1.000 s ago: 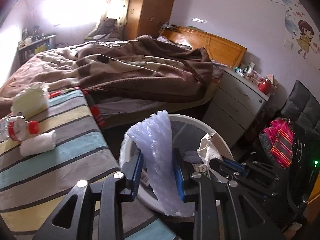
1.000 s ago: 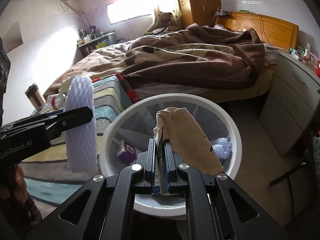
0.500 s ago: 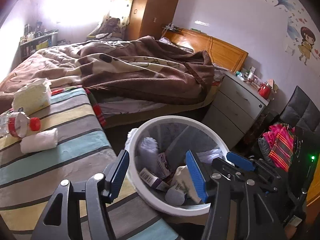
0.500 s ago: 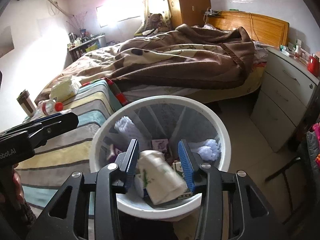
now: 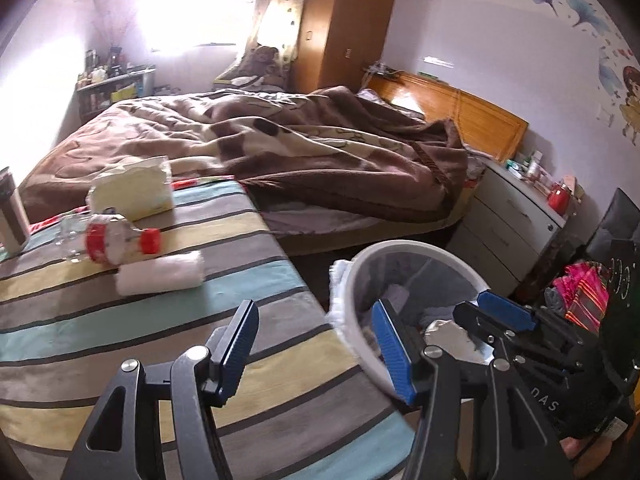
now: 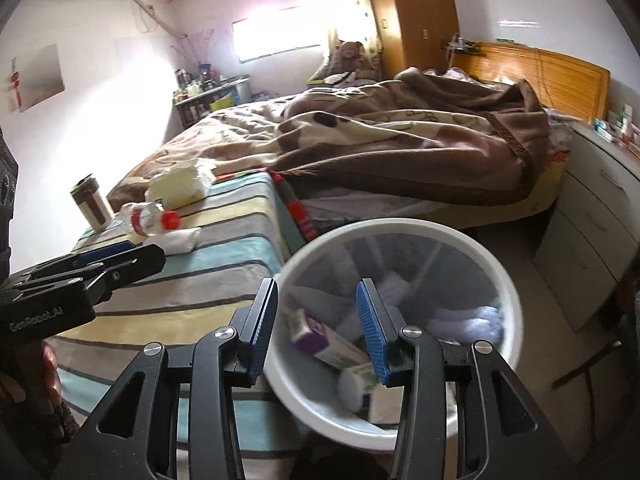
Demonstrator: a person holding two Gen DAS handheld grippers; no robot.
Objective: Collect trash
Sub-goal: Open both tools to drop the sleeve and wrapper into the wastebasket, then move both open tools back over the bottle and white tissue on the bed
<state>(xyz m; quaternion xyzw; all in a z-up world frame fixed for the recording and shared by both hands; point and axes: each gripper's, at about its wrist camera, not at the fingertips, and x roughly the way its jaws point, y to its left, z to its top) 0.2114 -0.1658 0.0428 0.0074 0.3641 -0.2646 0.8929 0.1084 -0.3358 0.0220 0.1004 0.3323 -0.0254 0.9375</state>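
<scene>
A white trash bin (image 6: 508, 292) stands on the floor beside the striped bench (image 5: 120, 320); it holds boxes, foam and paper. It also shows in the left wrist view (image 5: 360, 264). My left gripper (image 5: 316, 344) is open and empty, over the bench's edge next to the bin. My right gripper (image 6: 316, 312) is open and empty over the bin's near left rim. On the bench lie a crushed plastic bottle (image 5: 108, 240) with a red cap, a white paper roll (image 5: 160, 274) and a yellowish tissue pack (image 5: 132, 192).
A dark tumbler (image 6: 90, 204) stands at the bench's far left end. A bed with a brown blanket (image 5: 320, 148) lies behind. A white drawer chest (image 5: 516, 224) stands right of the bin. A black chair with clothes (image 5: 592, 292) is at the right.
Both grippers opened and dropped their loads, the foam net and the paper, into the bin. Both have since swung left toward the bench.
</scene>
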